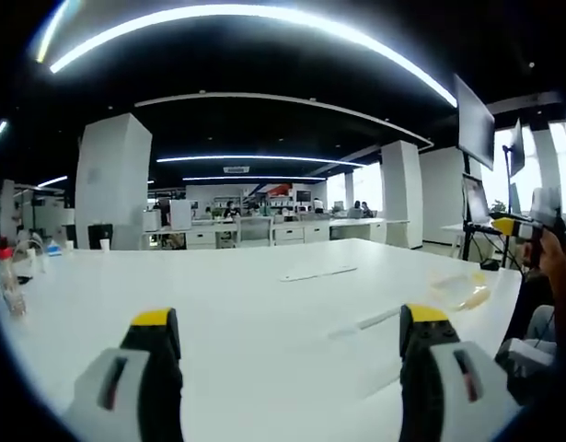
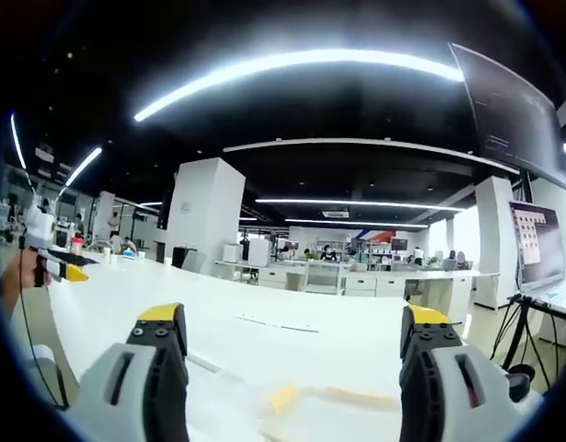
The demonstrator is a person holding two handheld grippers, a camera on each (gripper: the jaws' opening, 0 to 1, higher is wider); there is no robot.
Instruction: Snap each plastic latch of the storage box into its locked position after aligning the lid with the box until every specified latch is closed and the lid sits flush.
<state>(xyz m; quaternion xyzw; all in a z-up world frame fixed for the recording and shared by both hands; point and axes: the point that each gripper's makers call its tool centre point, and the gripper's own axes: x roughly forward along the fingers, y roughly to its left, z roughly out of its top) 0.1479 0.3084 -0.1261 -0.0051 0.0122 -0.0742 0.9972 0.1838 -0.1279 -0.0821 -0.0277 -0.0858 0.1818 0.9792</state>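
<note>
I hold my left gripper (image 1: 287, 336) and right gripper (image 2: 292, 336) level above the white table (image 1: 255, 295), jaws wide apart and gripping nothing, in my judgement a ready stance. I cannot locate the storage box; no latch is within reach. A clear bag (image 1: 459, 290) lies far right

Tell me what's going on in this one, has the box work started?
Not yet, by these views. A person holds both grippers up over a white table in an open office. The left gripper and right gripper both have their jaws spread wide with nothing between them. A clear plastic piece with a yellowish tint lies on the table to the right in the left gripper view; I cannot tell what it is.
</note>
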